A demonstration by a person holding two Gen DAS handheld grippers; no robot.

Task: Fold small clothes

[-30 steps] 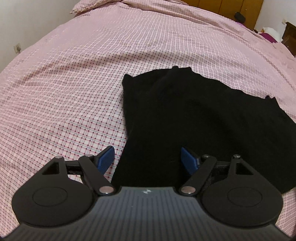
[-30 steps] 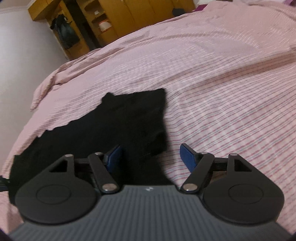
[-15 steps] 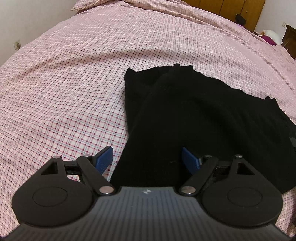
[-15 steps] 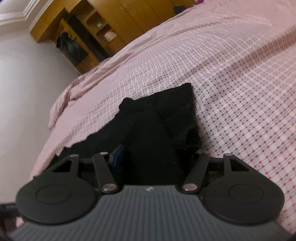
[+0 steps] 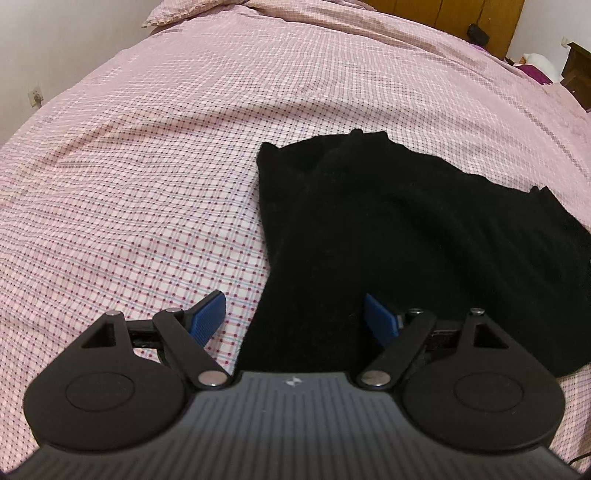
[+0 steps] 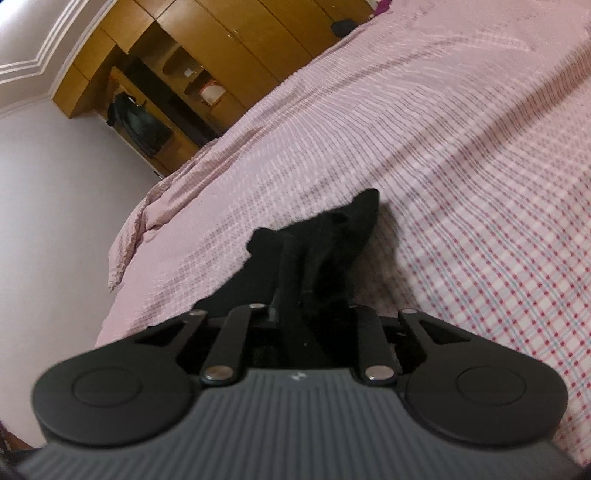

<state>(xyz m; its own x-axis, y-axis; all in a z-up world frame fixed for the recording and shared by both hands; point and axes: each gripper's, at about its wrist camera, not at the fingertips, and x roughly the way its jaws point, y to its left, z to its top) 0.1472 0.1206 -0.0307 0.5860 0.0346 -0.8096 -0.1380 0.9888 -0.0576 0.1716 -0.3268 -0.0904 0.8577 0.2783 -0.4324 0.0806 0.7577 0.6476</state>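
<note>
A black garment (image 5: 388, 236) lies spread on the pink checked bedspread (image 5: 147, 166). My left gripper (image 5: 295, 314) is open, its blue-padded fingers (image 5: 207, 314) straddling the garment's near left edge, just above it. In the right wrist view my right gripper (image 6: 295, 295) is shut on a bunched corner of the black garment (image 6: 332, 236), which rises off the bedspread (image 6: 461, 166). The right pads are hidden by the cloth.
A pillow (image 5: 192, 11) lies at the head of the bed. A wooden wardrobe (image 6: 207, 55) with open shelves stands beyond the bed. A white wall (image 6: 55, 203) runs along the bed's left side. A dark nightstand (image 5: 580, 74) sits at the far right.
My right gripper moved onto the garment's corner, closed on it and lifted it while tilting. My left gripper stayed open and shifted slightly along the near edge.
</note>
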